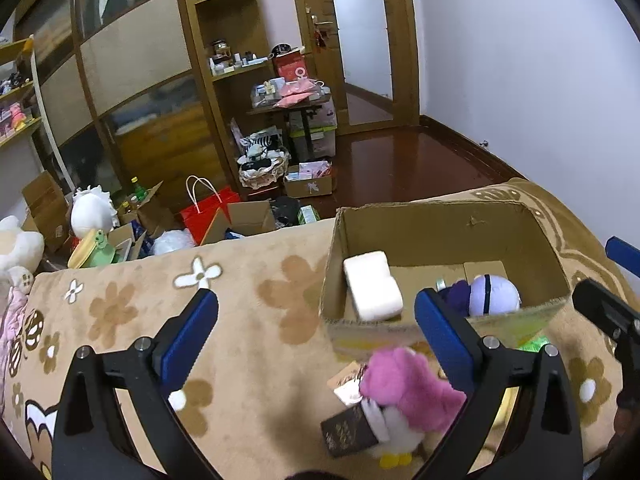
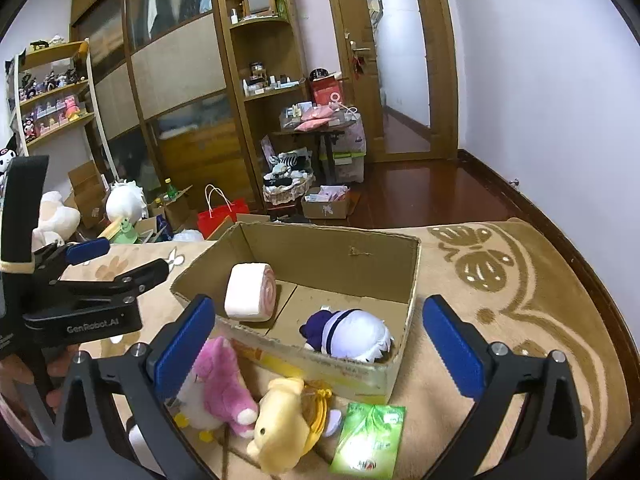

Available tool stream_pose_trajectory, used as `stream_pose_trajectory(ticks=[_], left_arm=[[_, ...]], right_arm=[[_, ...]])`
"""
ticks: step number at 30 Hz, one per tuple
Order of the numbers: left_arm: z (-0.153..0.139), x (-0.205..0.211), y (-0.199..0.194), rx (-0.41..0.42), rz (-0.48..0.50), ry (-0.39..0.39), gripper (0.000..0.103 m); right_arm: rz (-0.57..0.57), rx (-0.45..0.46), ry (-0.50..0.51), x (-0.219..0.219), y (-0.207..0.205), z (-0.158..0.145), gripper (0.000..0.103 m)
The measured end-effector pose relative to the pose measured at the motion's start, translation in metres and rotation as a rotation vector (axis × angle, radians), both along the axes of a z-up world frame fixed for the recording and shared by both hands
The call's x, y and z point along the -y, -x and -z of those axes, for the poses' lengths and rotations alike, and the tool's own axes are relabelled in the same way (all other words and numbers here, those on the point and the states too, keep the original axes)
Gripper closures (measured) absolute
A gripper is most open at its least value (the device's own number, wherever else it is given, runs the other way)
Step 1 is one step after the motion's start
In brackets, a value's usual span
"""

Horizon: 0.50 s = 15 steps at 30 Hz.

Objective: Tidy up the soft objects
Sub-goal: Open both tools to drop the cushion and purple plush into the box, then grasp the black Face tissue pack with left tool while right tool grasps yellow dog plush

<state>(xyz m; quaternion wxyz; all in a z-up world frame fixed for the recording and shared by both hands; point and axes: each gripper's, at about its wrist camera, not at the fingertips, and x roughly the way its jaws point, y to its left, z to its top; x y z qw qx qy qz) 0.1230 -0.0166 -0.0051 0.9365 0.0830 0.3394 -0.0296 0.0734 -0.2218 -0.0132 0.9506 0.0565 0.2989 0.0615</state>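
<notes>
An open cardboard box (image 1: 448, 224) (image 2: 328, 248) stands on a tan flowered blanket. Inside lie a white and pink roll cushion (image 1: 372, 284) (image 2: 250, 290) and a white and purple plush (image 1: 490, 290) (image 2: 350, 334). In front of the box lie a pink plush (image 1: 408, 392) (image 2: 222, 384), a yellow plush (image 2: 280, 424) and a green packet (image 2: 370, 436). My left gripper (image 1: 316, 336) is open and empty above the blanket, with the pink plush near its right finger. My right gripper (image 2: 320, 336) is open and empty over the box's front edge.
The blanket (image 1: 248, 320) covers a bed whose far edge drops to a cluttered floor with a red bag (image 1: 208, 212), cardboard boxes and plush toys. Wooden wardrobe, shelves and a door stand behind. The left gripper's body (image 2: 80, 304) shows at the right view's left side.
</notes>
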Motion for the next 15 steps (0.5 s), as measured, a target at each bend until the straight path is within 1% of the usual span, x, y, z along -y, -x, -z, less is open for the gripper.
stream_pose_trajectory(ticks=[8,15], left_arm=[[-0.018,-0.012,0.037,0.021,-0.030,0.001,0.005],[-0.017,-0.020,0.054,-0.004,-0.049,0.008,0.005]], right_arm=[[0.011,0.030,0.000,0.000,0.026,-0.014,0.000],[0.017,0.043,-0.005,0.000,0.044,-0.021,0.000]])
